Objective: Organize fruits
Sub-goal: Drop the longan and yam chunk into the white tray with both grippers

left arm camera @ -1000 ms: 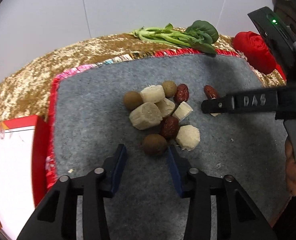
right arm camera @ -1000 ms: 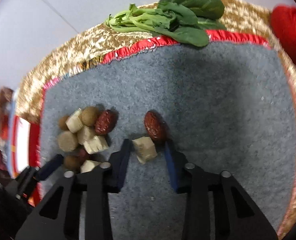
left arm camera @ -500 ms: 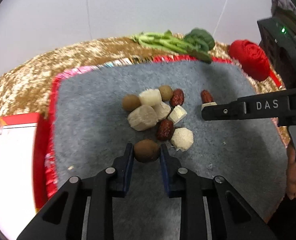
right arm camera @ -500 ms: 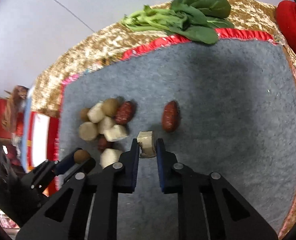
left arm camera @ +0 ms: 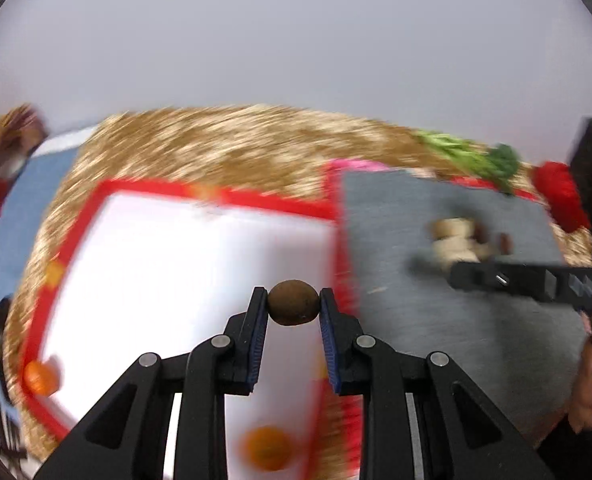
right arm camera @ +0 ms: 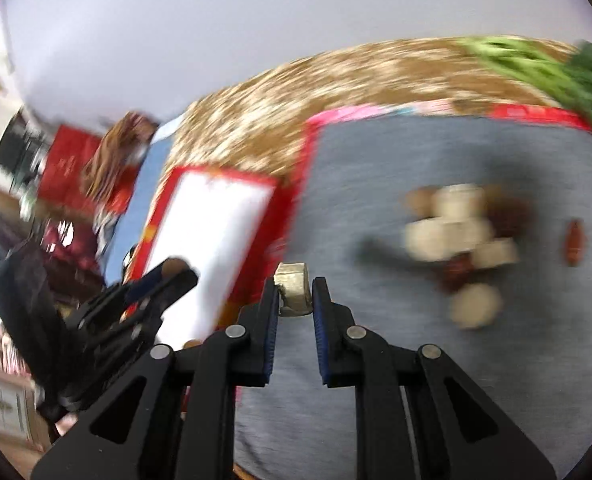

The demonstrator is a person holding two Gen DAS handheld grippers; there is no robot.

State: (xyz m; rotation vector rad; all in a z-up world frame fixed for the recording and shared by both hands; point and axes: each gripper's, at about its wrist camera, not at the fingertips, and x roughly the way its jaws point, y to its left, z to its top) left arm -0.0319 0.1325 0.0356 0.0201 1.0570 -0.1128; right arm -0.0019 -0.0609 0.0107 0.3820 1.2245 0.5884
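My left gripper [left arm camera: 293,307] is shut on a round brown fruit [left arm camera: 293,303], held in the air over the white tray with a red rim [left arm camera: 168,264]. My right gripper [right arm camera: 293,295] is shut on a pale cut fruit chunk [right arm camera: 293,290], lifted above the grey felt mat [right arm camera: 376,360] near its left edge. The remaining pile of pale chunks, brown balls and red dates [right arm camera: 460,236] lies blurred on the mat; in the left wrist view the pile [left arm camera: 460,240] sits at the right, behind the other gripper's finger [left arm camera: 536,280].
Two orange fruits [left arm camera: 40,376] [left arm camera: 266,448] lie in the tray. Leafy greens [right arm camera: 556,68] rest at the mat's far edge, and a red cloth flower [left arm camera: 560,196] at its right. A gold sequined cloth [left arm camera: 236,140] covers the table. Red boxes and clutter [right arm camera: 80,176] stand far left.
Both grippers have lifted their pieces off the mat and swung left towards the tray. The views are motion-blurred.
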